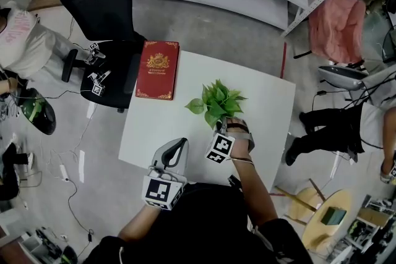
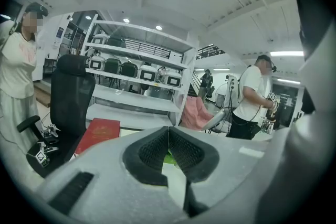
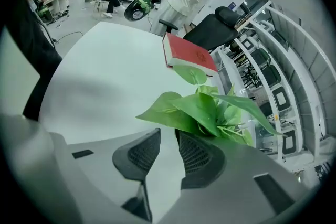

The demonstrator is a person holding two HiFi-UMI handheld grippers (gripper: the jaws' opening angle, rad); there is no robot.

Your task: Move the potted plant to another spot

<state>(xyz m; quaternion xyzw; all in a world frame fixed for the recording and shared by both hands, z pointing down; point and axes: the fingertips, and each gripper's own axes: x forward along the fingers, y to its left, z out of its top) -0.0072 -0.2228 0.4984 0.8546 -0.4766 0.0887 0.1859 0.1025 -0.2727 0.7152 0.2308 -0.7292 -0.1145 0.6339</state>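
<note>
The green leafy potted plant (image 1: 218, 102) stands on the white square surface (image 1: 263, 111), right of its middle; the leaves hide the pot in every view. The right hand-held gripper (image 1: 228, 128) sits at the plant's near side. In the right gripper view its jaws stand a narrow gap apart (image 3: 167, 135) with only bare surface (image 3: 105, 81) showing between them, so it holds nothing. The plant's leaves (image 3: 210, 110) spread just past the tips and over the right-hand jaw.

The left hand-held gripper (image 1: 178, 143) lies at the near edge of the surface, well apart from the plant. Its own view shows the tips pressed together (image 2: 168, 131) and empty, with a sliver of green visible beyond them.

A red hardcover book with a gold crest (image 1: 158, 69) lies flat at the far left corner, apart from the plant. A black mesh office chair (image 1: 102, 9) stands just past that corner, and a pink cloth (image 1: 337, 21) hangs by the shelving at far right
</note>
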